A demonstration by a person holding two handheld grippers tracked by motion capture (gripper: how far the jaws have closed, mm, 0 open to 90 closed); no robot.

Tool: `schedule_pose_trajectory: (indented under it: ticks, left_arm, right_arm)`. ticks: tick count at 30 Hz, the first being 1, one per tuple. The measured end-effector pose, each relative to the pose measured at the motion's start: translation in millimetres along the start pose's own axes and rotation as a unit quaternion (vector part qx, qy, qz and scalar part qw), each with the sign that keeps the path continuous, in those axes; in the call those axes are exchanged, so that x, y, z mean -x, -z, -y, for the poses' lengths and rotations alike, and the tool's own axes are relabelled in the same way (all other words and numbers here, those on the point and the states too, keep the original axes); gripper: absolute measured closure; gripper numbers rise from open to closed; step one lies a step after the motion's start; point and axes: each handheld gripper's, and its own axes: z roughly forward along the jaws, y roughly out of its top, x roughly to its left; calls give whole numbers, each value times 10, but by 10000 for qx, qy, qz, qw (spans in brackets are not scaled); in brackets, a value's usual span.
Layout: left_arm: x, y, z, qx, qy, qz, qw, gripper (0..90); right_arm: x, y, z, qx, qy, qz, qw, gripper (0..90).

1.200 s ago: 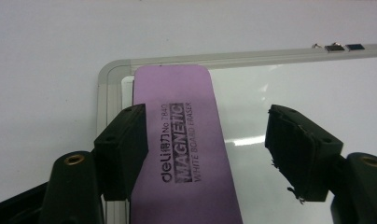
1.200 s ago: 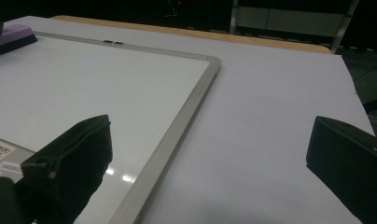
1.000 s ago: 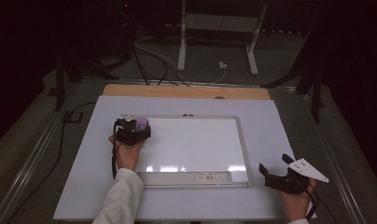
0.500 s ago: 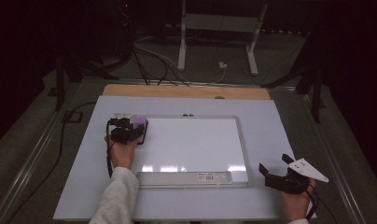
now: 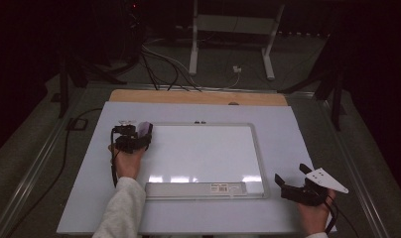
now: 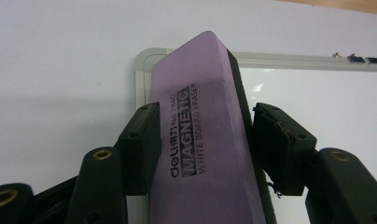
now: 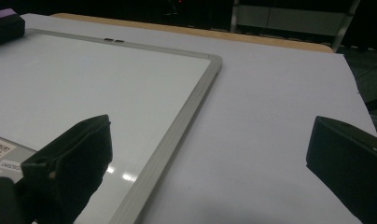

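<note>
while the purple eraser (image 6: 205, 135) is kept between the jaws of the left gripper (image 5: 131, 140), a small gap is seen on its right side in the left gripper view, where the right pad (image 6: 280, 149) stands just off the dark felt edge; the left pad (image 6: 142, 147) lies against the purple face. the jaws have just been opening a little after a tighter squeeze, so the hold is judged loosened rather than firm. compared with a second ago, the eraser is found slightly nearer the upper left corner of the whiteboard (image 5: 203, 153) in the high view, over the frame's corner. wiping is judged to be at its start or end there. at the lower right of the high view, the right gripper (image 5: 294, 188) is held with jaws spread wide, nothing between them, beside the board.
</note>
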Motion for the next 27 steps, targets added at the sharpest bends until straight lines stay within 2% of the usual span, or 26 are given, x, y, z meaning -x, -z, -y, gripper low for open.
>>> schedule_pose_trajectory:
  ticks: [6, 11, 14, 20, 22, 27]
  left_arm:
    - [-77, -10, -7, 13, 220, 214, 9995, 449]
    - [-109, -8, -10, -14, 231, 311, 9992, 454]
    - [-131, -6, 0, -33, 369, 515, 9980, 461]
    - [16, -40, 38, 9, 370, 673, 9970, 467]
    - [70, -55, 40, 26, 343, 663, 9972, 467]
    - [51, -65, 38, 56, 419, 716, 9965, 465]
  right_arm:
    - [-6, 0, -1, -9, 5, -9, 10000, 7]
    - [6, 1, 2, -5, -8, -7, 10000, 7]
    - [4, 4, 1, -2, -4, -2, 10000, 7]
    - [-4, -1, -1, -15, 14, -2, 10000, 7]
    - [-3, 1, -2, -7, 8, -4, 10000, 6]
    - [13, 11, -2, 11, -8, -3, 10000, 7]
